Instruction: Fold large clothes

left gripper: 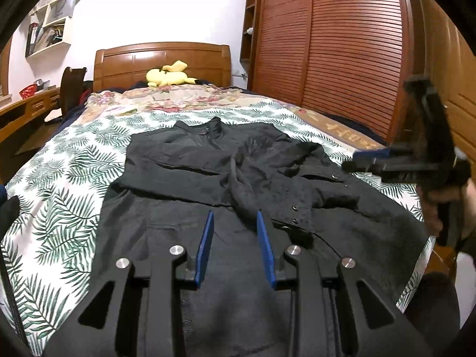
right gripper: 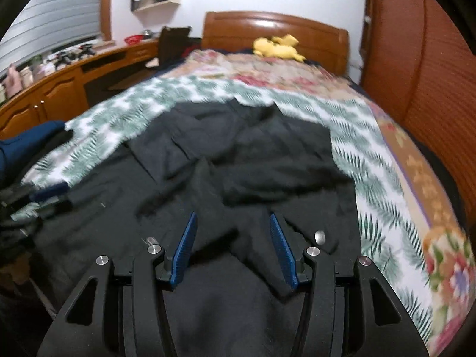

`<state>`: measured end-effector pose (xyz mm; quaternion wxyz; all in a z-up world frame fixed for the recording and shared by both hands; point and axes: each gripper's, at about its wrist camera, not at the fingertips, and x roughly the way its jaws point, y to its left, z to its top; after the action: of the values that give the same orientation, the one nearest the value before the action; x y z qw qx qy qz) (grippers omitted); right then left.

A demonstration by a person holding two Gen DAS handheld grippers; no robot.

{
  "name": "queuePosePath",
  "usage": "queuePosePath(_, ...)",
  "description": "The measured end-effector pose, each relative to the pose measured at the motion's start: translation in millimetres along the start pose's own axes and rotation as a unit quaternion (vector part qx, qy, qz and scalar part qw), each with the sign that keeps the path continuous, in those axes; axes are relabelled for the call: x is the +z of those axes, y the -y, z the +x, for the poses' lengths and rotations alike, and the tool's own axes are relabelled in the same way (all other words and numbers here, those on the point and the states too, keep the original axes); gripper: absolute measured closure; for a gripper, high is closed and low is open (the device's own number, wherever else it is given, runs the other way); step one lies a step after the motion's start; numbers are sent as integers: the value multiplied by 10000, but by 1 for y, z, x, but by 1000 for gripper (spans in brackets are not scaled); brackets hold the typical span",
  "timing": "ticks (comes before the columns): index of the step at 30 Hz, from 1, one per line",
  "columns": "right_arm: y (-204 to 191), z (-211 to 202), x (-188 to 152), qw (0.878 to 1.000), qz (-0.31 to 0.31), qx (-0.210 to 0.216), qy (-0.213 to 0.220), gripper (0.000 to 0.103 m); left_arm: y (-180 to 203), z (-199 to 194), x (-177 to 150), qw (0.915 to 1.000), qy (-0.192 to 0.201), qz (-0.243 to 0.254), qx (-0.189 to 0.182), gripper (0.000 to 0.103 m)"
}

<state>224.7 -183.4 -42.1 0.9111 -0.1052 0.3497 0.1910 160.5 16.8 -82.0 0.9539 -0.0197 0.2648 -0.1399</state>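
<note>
Where it lies, the black shirt [left gripper: 226, 178] looks creased.

Black button-front jacket [left gripper: 226, 172] spread out on the fern-print bedspread [left gripper: 68, 178], collar toward the headboard [left gripper: 162, 62], hem toward the near edge of the bed. Both sleeves are folded in across the chest, crossing near the middle, the fabric rumpled and creased there. A row of small snaps runs down the front on the right. From the right wrist view the jacket [right gripper: 238, 160] is blurred, dark and largely flat.
</note>
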Motion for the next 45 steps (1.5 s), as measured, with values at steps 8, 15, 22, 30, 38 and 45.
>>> queuePosePath(8,14,31,-43,9993,342,21,-148,52,19,25,-7,9996,-261,55,-17,75)
queuePosePath(15,19,32,-60,9981,548,221,-154,52,40,48,-10,9984,-490,220,-157,73)
queuePosePath(22,29,7,-67,9971,738,203,-31,51,56,76,-9,9960,-822,24,-363,71)
queuePosePath(30,35,5,-79,9972,727,62,-165,51,60,95,-13,9930,-1130,-166,-285,71)
queuePosePath(38,30,5,-76,9975,700,79,-94,51,56,95,-12,9918,-1182,-207,-447,103)
queuePosePath(45,16,9,-66,9979,614,216,-18,51,33,56,7,9978,-609,-119,-220,103)
